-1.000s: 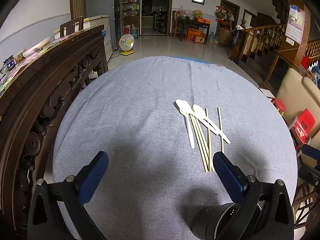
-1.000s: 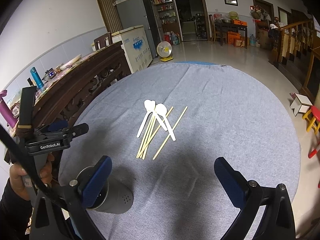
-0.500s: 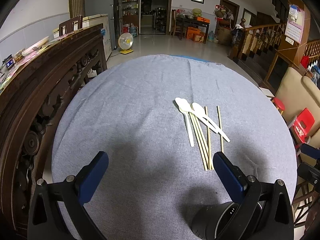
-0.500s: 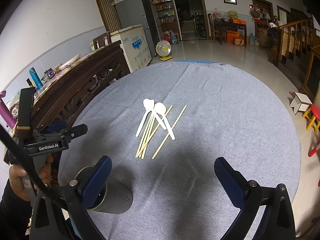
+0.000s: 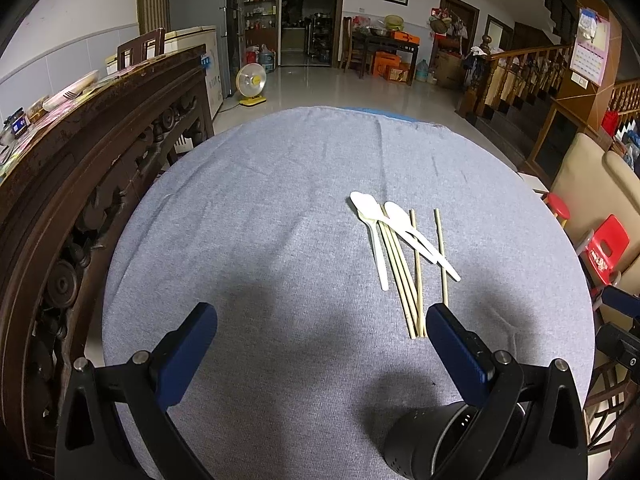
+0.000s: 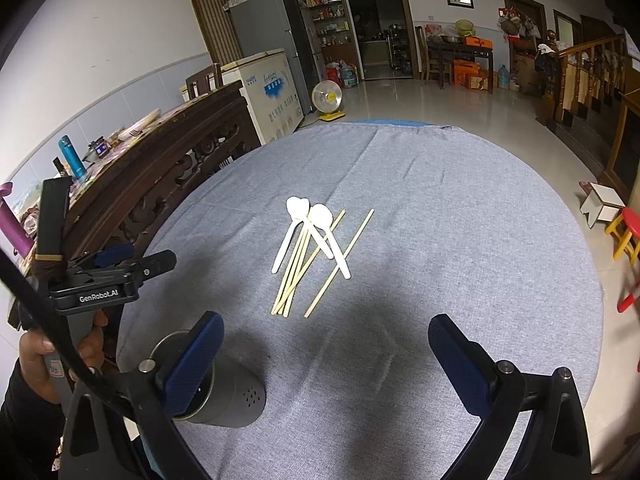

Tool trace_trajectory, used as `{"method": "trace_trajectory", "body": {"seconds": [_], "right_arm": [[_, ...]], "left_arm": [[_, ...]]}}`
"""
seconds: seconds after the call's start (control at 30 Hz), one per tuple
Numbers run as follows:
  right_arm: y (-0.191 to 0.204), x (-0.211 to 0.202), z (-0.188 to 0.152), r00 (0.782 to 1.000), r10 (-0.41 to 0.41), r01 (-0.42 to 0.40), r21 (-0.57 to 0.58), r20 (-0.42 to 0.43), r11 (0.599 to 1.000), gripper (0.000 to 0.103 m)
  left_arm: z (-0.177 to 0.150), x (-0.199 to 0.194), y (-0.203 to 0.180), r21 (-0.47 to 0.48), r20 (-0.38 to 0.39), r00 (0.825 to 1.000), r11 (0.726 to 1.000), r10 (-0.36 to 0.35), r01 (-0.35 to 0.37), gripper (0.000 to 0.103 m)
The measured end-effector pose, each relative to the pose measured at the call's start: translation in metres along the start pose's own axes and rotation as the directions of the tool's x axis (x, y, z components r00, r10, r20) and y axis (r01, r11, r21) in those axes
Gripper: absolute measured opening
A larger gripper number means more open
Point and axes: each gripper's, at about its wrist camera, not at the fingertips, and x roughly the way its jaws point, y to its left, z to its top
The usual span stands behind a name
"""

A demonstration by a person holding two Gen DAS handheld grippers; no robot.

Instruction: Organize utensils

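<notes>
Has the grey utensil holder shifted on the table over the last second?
No. In the right wrist view the utensil holder keeps its place relative to the chopsticks and the table edge.

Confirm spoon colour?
White spoons, lying over pale wooden chopsticks; clearest in the right wrist view.

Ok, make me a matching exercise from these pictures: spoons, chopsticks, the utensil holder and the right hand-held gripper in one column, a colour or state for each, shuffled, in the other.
Column one:
1. spoons
2. chopsticks
3. utensil holder
4. right hand-held gripper

Column two:
A. dark grey, perforated, at the near table edge
B. open, holding nothing
C. white, lying across the sticks
D. pale wood, flat on the grey cloth

Pairs: 1-C, 2-D, 3-A, 4-B
</notes>
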Motion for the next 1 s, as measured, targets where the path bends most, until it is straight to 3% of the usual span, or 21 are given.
{"method": "trace_trajectory", "body": {"seconds": [1.0], "right_arm": [[-0.006, 0.010, 0.002, 1.000, 0.018, -0.018, 0.017, -0.017, 1.000, 0.103]], "left_arm": [[0.001, 0.016, -0.001, 0.005, -0.038, 0.999, 1.000, -0.006, 0.006, 0.103]]}}
